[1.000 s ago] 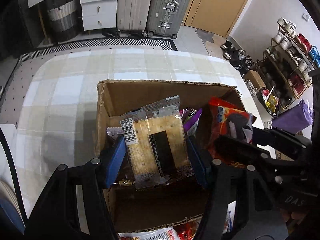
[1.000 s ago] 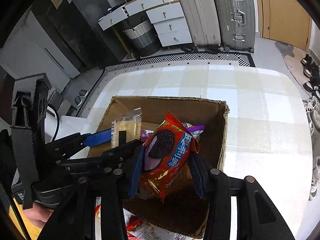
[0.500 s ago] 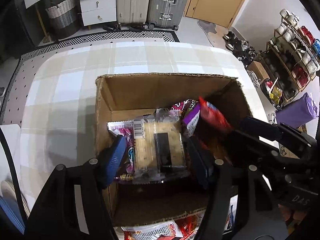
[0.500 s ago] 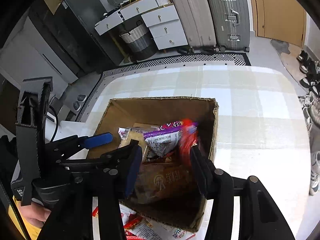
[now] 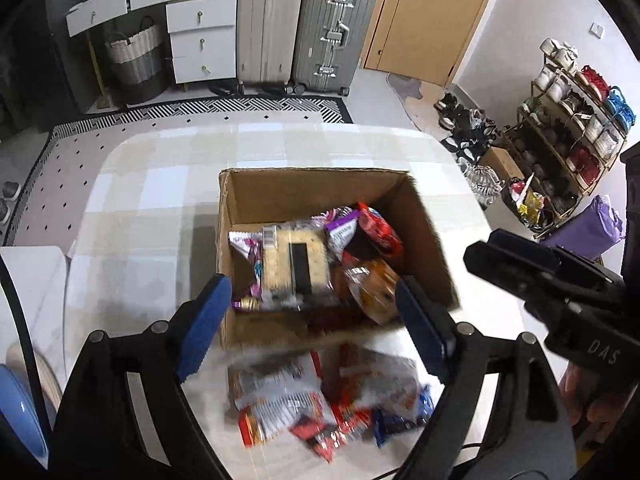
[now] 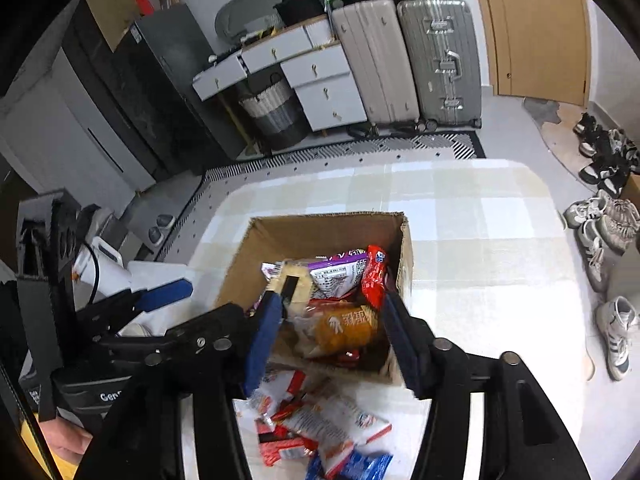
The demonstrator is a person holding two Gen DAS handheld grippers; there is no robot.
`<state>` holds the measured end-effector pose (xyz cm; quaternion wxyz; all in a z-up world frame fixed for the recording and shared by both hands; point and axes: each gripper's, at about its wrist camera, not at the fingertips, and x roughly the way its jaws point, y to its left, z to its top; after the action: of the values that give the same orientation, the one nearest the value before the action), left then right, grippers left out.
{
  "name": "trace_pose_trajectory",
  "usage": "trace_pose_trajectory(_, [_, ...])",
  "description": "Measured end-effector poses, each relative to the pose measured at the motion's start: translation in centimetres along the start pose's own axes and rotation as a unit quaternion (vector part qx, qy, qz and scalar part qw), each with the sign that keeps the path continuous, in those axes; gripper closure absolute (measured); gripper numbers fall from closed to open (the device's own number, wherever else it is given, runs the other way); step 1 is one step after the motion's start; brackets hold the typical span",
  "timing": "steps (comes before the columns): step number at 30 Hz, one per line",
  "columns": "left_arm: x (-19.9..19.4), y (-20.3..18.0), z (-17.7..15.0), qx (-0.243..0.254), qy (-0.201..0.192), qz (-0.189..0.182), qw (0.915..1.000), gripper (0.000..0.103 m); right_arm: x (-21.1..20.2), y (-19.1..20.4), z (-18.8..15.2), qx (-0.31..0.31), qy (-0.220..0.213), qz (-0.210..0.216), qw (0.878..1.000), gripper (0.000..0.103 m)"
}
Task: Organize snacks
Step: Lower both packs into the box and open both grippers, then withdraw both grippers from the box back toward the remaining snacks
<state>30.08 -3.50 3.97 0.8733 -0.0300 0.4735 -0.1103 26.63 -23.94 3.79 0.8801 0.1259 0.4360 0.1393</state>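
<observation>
left gripper above near wall of cardboard box, jaws have just been opening, released, nothing between them. box sits mid-table on checked cloth. inside box, left to right: cracker pack, purple packet, red cookie packet, orange bun pack. right gripper over same near wall, jaws just been opening, empty. loose snack pile at near table edge, blurred

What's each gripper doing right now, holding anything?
Left gripper: open, empty; jaws just widened, cracker packet lies in the box.
Right gripper: open, empty; jaws just widened, red cookie packet is in the box.
</observation>
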Motion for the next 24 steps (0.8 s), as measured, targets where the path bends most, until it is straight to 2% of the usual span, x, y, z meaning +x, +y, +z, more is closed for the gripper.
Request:
trace_pose_trajectory(5, [-5.4,-1.8,-2.7,0.017,-0.049,0.029,0.9982,0.020,-4.7,1.4,-1.6,-0.016,-0.035,-0.006,0.999,0.040])
trace_pose_trajectory(7, [-7.9,-2.9,-4.2,0.032,-0.083,0.053,0.9946,0.020,-7.2,2.1,-2.7,-0.017,-0.057,-0.006,0.998,0.040])
trace_pose_trajectory(10, [-11.8,-4.5,-6.3,0.044,-0.126,0.071,0.9885,0.018,-10.1,3.0,-4.0,-0.024,-0.075,-0.008,0.997,0.040])
trace_pose_trajectory(13, [-15.6,-5.8,-8.1,0.041,-0.156,0.077,0.9839,0.009,-13.4,3.8,-5.6,-0.030,-0.099,-0.008,0.995,0.033])
trace_pose_trajectory(14, [-16.6,-6.1,-8.7,0.039,-0.162,0.080,0.9827,0.001,-14.2,3.9,-6.1,-0.032,-0.107,-0.008,0.994,0.030])
trace_pose_trajectory(17, [-20.1,-7.2,-11.2,0.040,-0.199,0.078,0.9761,0.001,-17.1,4.7,-8.2,-0.041,-0.136,-0.004,0.990,0.028])
trace_pose_trajectory(21, [-23.4,-8.6,-14.4,0.051,-0.219,0.092,0.9700,0.001,-20.3,5.5,-11.1,-0.051,-0.168,0.004,0.984,0.028])
trace_pose_trajectory(24, [-25.6,-8.9,-16.8,0.048,-0.231,0.087,0.9679,0.001,-22.1,6.0,-13.2,-0.053,-0.180,0.013,0.982,0.026])
